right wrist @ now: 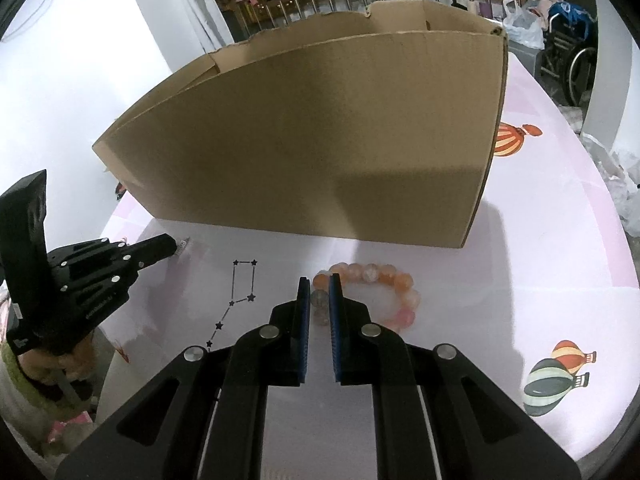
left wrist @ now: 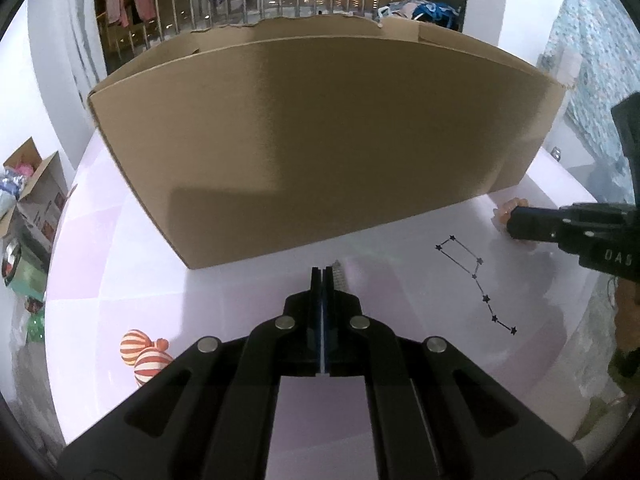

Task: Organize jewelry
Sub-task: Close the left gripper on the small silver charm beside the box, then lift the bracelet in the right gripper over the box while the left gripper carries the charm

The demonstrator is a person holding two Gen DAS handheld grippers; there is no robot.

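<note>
A pink and orange bead bracelet (right wrist: 384,284) lies on the white table in front of a big open cardboard box (right wrist: 320,148). My right gripper (right wrist: 319,280) straddles the bracelet's left side, its jaws narrowly parted around the beads. In the left wrist view the right gripper (left wrist: 516,224) covers most of the bracelet (left wrist: 505,210). My left gripper (left wrist: 322,274) is shut on a thin silver chain (left wrist: 340,276) that sticks out past its right finger, near the box (left wrist: 320,148) front wall. In the right wrist view the left gripper (right wrist: 174,246) shows the chain (right wrist: 182,246) at its tip.
The tablecloth (right wrist: 520,260) has a printed star constellation (left wrist: 476,276) and hot-air balloons (right wrist: 556,376). A smaller cardboard box (left wrist: 36,196) with clutter stands off the table's left. The table's right edge curves away near crumpled plastic (right wrist: 616,184).
</note>
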